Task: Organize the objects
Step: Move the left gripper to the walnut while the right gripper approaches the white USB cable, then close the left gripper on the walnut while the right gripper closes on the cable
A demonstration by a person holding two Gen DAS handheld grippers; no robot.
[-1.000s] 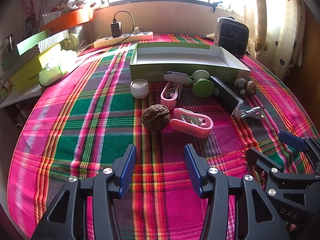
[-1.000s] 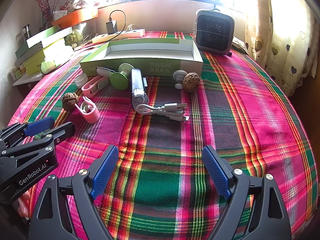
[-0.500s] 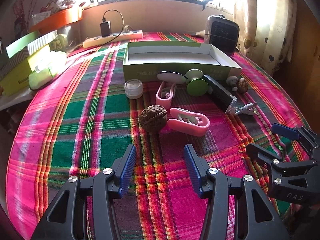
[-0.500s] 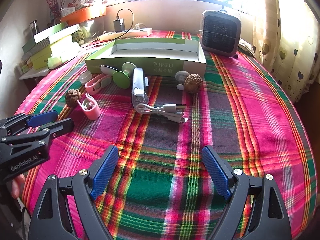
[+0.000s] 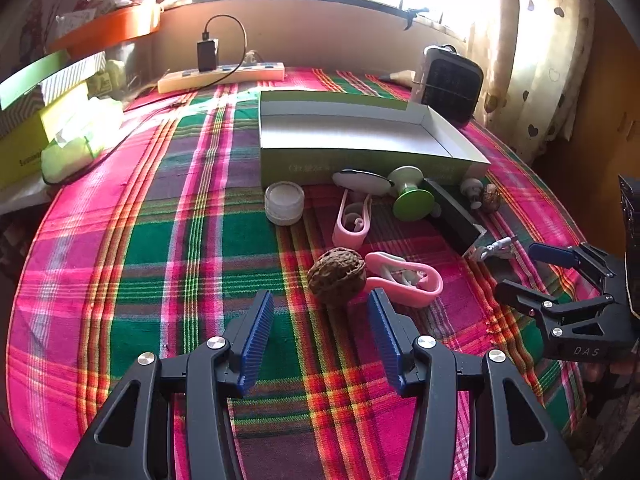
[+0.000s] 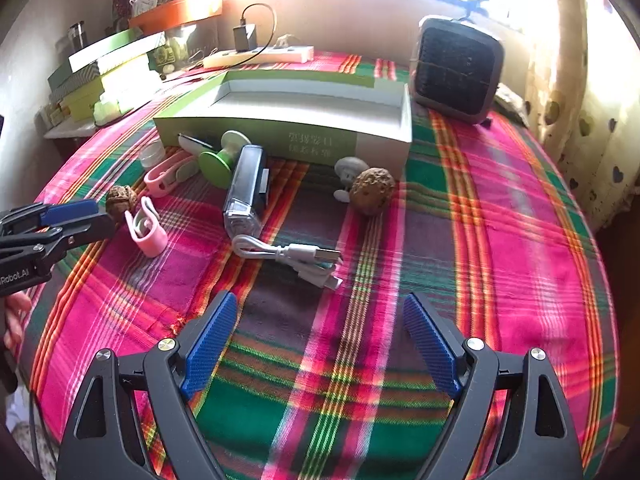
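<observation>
So I've got the left hand-held gripper (image 5: pixel 320 336) spread wide and empty, hovering low over the desk (image 5: pixel 152 264), with the nearer walnut (image 5: pixel 337 276) sitting just past its fingertips. The right hand-held gripper (image 6: pixel 320 344) is also wide open, nothing in it, pointed at the coiled white USB cable (image 6: pixel 292 258) a bit further out. Everything else is scattered along the near wall of the open green box (image 5: pixel 360 162): small white jar (image 5: pixel 284 203), two pink clips, a green-based fan thing (image 5: pixel 412 196), the power bank (image 6: pixel 246 190) and a second walnut (image 6: pixel 372 190) off to the right.

My worries from here:

- The near walnut is touching the pink clip (image 5: pixel 404 278) on its right side. If I close in on it, my right-hand finger probably wedges between them or grabs the clip's edge too, and I'd drag both.
- Walnuts are round and hard. Ribbed pads or not, squeeze off-centre and I reckon it squirts out and rolls across the cloth, maybe off the desk.
- The tablecloth looks loose-ish. Coming in too low could snag it and shift the whole pile.
- The cable is floppy, so grabbing one loop likely leaves the rest trailing and hooking the power bank just beside it.
- Both grippers are near each other, so there's a collision risk if I swing the left one rightward.
</observation>
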